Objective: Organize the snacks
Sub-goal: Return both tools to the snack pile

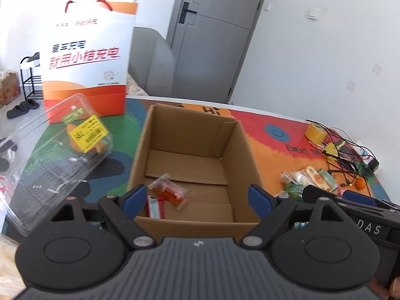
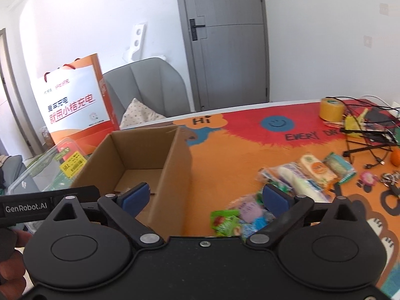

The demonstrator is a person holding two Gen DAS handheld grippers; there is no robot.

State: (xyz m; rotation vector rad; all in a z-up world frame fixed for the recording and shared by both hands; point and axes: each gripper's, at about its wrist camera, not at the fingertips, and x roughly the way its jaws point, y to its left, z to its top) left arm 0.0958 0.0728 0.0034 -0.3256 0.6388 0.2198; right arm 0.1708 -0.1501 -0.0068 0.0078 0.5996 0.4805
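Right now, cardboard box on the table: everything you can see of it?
The cardboard box is plain brown corrugated card, open-topped, upright on the colourful mat. Inside, near the front wall, lie an orange snack packet and a red-striped packet; the rest of the floor is bare. A clear plastic container sits close beside it; contact unclear. Neither hand-held gripper touches it.
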